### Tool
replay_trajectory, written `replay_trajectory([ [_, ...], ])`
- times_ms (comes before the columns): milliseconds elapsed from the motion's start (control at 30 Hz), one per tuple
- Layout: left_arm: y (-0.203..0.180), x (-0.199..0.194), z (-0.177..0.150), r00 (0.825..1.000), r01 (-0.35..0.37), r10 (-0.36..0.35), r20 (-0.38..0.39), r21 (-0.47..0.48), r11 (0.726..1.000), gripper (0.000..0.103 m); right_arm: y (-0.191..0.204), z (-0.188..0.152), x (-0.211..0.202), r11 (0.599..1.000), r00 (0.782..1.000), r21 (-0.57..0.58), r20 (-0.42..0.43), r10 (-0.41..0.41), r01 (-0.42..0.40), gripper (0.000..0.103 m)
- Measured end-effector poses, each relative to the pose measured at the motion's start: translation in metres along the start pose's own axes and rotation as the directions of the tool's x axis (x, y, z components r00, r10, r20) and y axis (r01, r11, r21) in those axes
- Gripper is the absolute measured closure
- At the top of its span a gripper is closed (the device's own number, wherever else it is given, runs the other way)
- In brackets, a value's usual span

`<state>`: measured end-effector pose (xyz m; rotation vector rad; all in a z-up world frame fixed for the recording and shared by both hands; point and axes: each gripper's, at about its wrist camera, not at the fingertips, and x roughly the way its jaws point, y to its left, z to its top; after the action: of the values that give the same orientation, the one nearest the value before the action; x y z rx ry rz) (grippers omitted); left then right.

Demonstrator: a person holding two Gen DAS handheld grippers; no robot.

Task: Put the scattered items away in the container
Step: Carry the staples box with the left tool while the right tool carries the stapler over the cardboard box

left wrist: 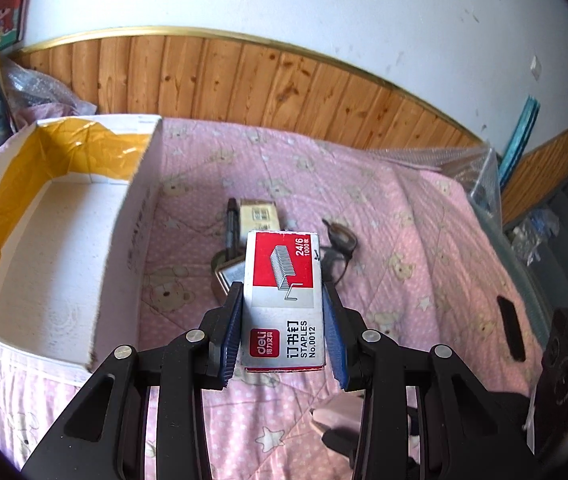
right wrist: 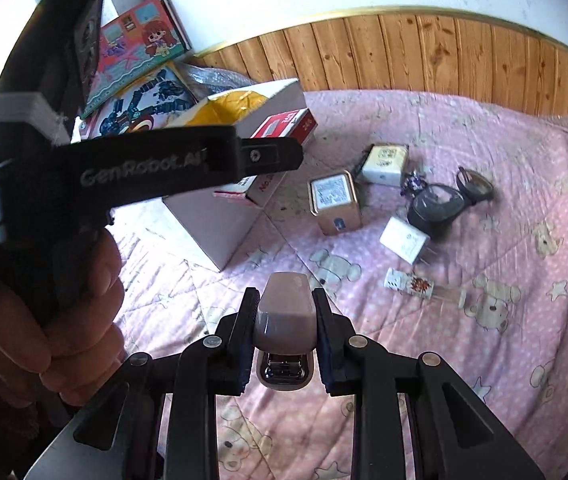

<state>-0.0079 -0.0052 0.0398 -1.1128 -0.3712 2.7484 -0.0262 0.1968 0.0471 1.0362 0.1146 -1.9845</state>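
A bed under a pink quilted cover with bear prints carries everything. The open white cardboard box with yellow lining sits to the left of the left tongs, which clamp a red-and-grey box of staples above the cover. The right tongs grip a dusty-pink stapler. Beyond them lie a small gold tin, a white charger and dark-framed glasses.

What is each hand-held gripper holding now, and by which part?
Left hand-held gripper: staples box, held by its long sides. Right hand-held gripper: pink stapler, held by its sides.
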Motion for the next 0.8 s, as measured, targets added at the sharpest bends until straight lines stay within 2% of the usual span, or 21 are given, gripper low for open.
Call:
replay_trajectory([
  [400,0.042,-0.038,0.027,0.994,0.015,-0.005,0.110,-0.095,0.995,0.064,0.032,0.022,-0.012,0.998,0.999,-0.065,0.033,-0.007,0.009,0.076],
  [800,0.087,-0.069,0.042,0.982,0.027,0.009,0.188,-0.186,0.982,0.064,0.058,0.045,-0.010,0.992,0.999,-0.123,0.054,-0.001,0.007,0.076],
])
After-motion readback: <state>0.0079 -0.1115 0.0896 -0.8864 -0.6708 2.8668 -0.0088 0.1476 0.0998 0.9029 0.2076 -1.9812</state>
